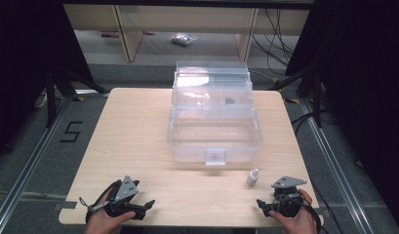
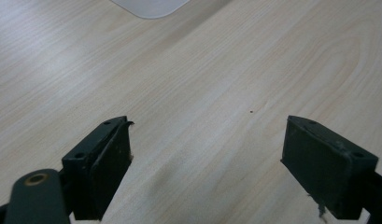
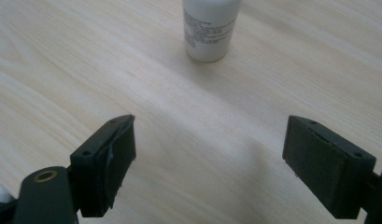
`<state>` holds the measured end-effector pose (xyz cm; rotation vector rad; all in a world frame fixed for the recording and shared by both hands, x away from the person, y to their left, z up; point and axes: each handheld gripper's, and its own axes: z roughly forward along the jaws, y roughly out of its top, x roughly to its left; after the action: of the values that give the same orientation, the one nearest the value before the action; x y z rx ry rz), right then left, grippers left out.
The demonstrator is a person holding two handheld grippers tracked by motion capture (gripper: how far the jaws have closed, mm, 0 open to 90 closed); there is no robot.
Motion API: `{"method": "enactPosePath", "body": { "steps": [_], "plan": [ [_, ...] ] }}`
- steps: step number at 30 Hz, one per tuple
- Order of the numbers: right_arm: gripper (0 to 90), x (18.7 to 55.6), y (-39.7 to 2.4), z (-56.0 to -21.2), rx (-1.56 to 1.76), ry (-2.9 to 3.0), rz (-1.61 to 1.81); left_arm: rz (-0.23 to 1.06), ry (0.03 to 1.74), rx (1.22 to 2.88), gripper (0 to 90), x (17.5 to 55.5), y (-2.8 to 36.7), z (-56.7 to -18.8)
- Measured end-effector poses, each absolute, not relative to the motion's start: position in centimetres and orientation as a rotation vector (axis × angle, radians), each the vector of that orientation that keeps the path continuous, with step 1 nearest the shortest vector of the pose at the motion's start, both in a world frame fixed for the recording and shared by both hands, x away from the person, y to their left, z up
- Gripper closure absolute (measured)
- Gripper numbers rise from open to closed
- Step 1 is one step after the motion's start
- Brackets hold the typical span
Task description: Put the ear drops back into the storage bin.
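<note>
I am holding both grippers low at the near edge of the wooden table (image 1: 138, 126), one at each corner, so the middle is left free for the work. The right gripper (image 1: 272, 204) is sitting with its jaws spread wide apart and nothing between them, and in the right gripper view the small white bottle (image 3: 211, 29) is standing upright just ahead of the gap, slightly left of centre; I am keeping the jaws that wide because the bottle's round body needs room on both sides before I close on it. In the high view the bottle (image 1: 253, 177) is standing on the table near the right gripper, between it and the front of the clear plastic box (image 1: 214, 139), apart from both. The box is lying open in the middle of the table, its lid (image 1: 211, 80) tipped up and back on the far side, which leaves the tub clear from above; I judge that is where the bottle is meant to go. A small dark thing is showing through the lid or its tray, too small for me to tell what it is. The left gripper (image 1: 143, 207) is also resting with its jaws parted and empty, pointing across bare wood, with a pale corner of the box (image 2: 149, 7) just entering the top of the left gripper view. I am reading the left as parked, ready to steady the box if it slides.
</note>
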<state>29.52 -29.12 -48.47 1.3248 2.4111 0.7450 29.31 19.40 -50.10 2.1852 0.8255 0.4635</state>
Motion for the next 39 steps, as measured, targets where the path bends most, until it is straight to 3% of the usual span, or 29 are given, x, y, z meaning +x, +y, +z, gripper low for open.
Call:
{"method": "enactPosePath", "body": {
  "steps": [5,39],
  "plan": [
    [21.8,29.7,-29.0,-48.1,1.300,2.418,0.745,0.475,0.823,2.188,15.1,29.3,19.4,-50.1],
    [24.8,34.4,-26.2,-43.8,1.236,2.577,0.535,0.471,0.838,2.174,15.1,29.3,19.5,-50.2]
  ]
}}
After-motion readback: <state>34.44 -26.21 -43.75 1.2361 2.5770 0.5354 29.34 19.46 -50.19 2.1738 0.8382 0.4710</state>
